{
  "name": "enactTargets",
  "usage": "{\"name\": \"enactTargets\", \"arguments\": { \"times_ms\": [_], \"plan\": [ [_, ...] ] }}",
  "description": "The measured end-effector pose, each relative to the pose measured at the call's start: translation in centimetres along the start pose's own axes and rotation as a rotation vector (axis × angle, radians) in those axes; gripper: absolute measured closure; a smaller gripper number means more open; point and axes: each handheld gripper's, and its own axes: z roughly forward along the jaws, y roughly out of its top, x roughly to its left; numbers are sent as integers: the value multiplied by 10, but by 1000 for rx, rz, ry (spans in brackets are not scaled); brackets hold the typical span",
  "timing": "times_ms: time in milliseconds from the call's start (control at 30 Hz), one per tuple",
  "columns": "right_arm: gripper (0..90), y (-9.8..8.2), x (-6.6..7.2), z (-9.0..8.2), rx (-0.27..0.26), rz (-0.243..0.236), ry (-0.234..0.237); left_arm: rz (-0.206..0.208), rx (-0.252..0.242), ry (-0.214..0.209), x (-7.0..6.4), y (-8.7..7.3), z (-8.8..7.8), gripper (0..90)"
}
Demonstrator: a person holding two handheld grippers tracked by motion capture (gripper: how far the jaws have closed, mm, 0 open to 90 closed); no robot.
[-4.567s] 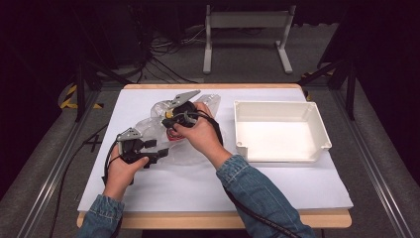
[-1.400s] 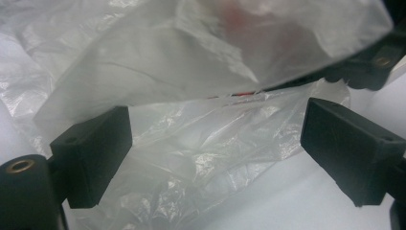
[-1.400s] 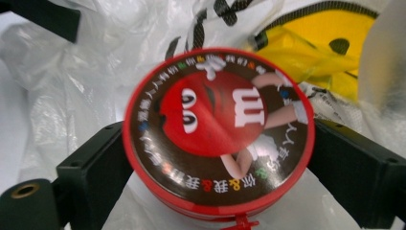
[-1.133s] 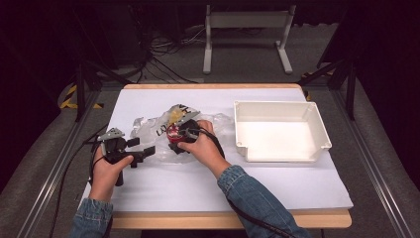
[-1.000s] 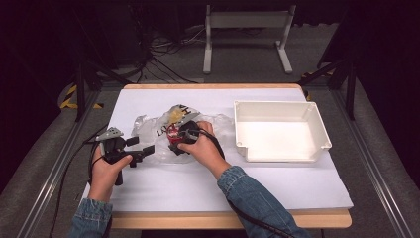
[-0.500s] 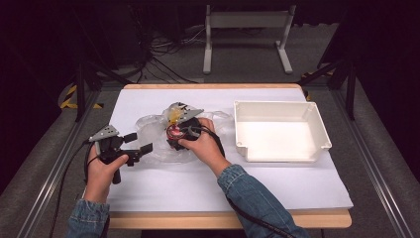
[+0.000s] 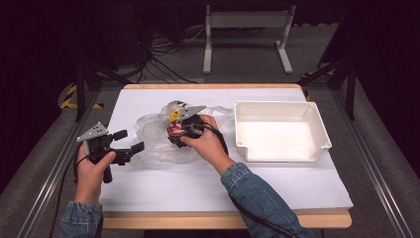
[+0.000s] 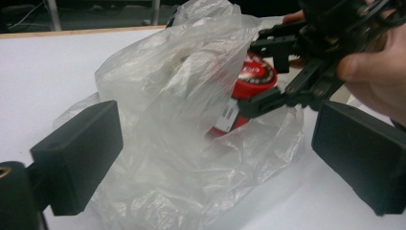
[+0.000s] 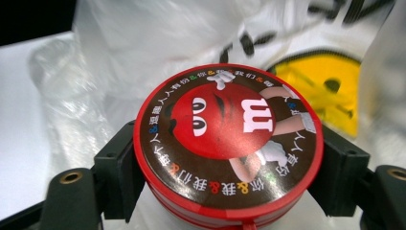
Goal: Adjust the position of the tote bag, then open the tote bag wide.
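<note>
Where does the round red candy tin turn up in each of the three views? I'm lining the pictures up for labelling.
High view: the red candy tin sits left of centre, at the right gripper, over the clear plastic bag.
Left gripper view: upper right of centre, behind the bag's film.
Right gripper view: centre, pinched between the black jaws.
Shared landmark: the plastic bag.

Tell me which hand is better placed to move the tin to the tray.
Right. The right gripper already clamps the tin, beside the tray; the left gripper is open, empty, farther from the tray.
</note>
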Motion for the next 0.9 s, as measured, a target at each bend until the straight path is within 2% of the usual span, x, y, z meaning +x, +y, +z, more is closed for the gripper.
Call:
{"name": "enactTargets", "arguments": {
  "times_ms": [67, 167, 200, 333, 467, 900],
  "plan": [
    [249, 5, 1, -6, -10, -5, 3, 0, 7, -5, 2, 0, -2, 32],
    [249, 10, 1, -13, -19, -14, 3, 9, 23, 16, 3, 0, -5, 32],
    [249, 14, 2, -20, -32, -18, 4, 22, 31, 20, 3, 0, -7, 33],
    [249, 21, 3, -33, -45, -20, 7, 19, 45, 2, 4, 0, -9, 36],
    [249, 30, 5, -48, -67, -32, 9, 55, 63, 16, 3, 2, -12, 33],
    [249, 46, 11, -94, -120, -55, 30, 66, 63, 21, 1, 7, -17, 32]
  ]
}}
